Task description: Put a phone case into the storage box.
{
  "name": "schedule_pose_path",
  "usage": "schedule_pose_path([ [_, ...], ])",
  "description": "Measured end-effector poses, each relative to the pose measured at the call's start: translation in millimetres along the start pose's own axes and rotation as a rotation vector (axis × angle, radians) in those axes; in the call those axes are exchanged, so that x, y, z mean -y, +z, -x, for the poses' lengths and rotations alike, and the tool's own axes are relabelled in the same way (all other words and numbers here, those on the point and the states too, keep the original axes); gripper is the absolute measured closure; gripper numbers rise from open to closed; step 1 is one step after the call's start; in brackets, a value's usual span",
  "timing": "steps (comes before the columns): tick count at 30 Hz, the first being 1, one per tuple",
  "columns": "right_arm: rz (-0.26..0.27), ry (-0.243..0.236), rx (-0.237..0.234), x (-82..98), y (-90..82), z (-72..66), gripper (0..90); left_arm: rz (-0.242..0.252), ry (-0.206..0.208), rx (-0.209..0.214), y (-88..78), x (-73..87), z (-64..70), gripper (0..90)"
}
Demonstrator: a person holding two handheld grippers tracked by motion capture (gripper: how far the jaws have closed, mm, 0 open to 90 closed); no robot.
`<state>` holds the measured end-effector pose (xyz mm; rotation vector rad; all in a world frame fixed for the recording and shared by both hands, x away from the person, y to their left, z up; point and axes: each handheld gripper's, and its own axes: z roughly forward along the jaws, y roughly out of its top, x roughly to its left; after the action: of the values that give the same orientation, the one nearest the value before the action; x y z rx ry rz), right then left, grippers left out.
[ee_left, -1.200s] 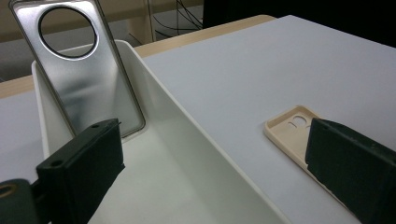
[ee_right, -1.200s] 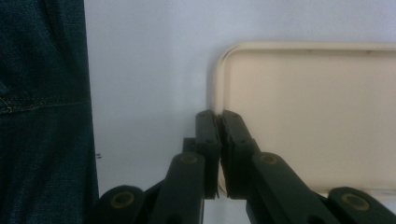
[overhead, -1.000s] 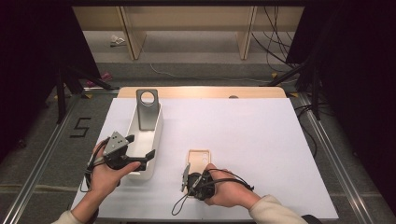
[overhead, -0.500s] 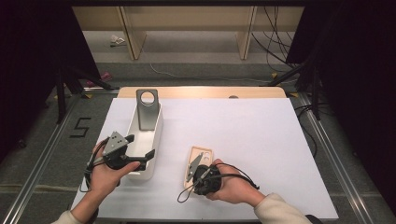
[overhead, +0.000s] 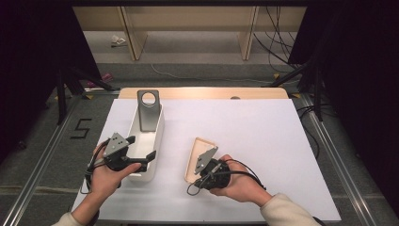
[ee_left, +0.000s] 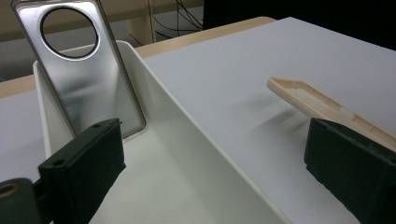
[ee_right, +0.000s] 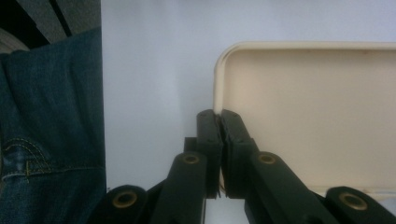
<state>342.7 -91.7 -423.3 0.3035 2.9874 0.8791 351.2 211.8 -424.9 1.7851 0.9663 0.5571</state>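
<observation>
White sheet over a wooden table (overhead: 282, 141) at frame centre in the high view, dark floor around it, pale shelving and loose cables along the top edge. Left of centre, a long white tray (overhead: 157, 141) lying lengthwise, with a grey metal plate (overhead: 148, 110) bearing a round hole propped upright against its far end; same plate at upper left in the left gripper view (ee_left: 88, 88), leaning on the tray's end wall (ee_left: 196, 140). Left tongs (overhead: 141, 150) at lower left of the high view, held in a hand, jaws spread wide astride the tray's near right wall, one inside the tray, one outside over the sheet, pinching nothing. Just right of the tray, below centre, a beige phone case (overhead: 200, 155), tilted, near end lifted off the sheet, far end low; seen at right in the left gripper view (ee_left: 327, 109) as a slanted strip casting a shadow on the sheet. Right tongs (overhead: 203, 165) at lower centre, pressed together on the case's rim at its near left corner, as seen in the right gripper view (ee_right: 219, 116), case's hollow inside (ee_right: 308, 116) facing the camera. Blue denim (ee_right: 51, 126) at left of that view.
</observation>
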Motion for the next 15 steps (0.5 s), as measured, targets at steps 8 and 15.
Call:
schedule_pose_path([
  [8, 0.060, -0.001, 0.001, 0.8, -5.2, 1.2, 87.8, 0.000, -0.001, 0.002, 0.1, -0.9, 0.4, 4.9],
  [15, 0.101, -0.001, 0.011, 1.6, -11.4, 3.4, 87.9, 0.024, -0.004, 0.021, -1.1, -11.4, 7.5, 7.1],
])
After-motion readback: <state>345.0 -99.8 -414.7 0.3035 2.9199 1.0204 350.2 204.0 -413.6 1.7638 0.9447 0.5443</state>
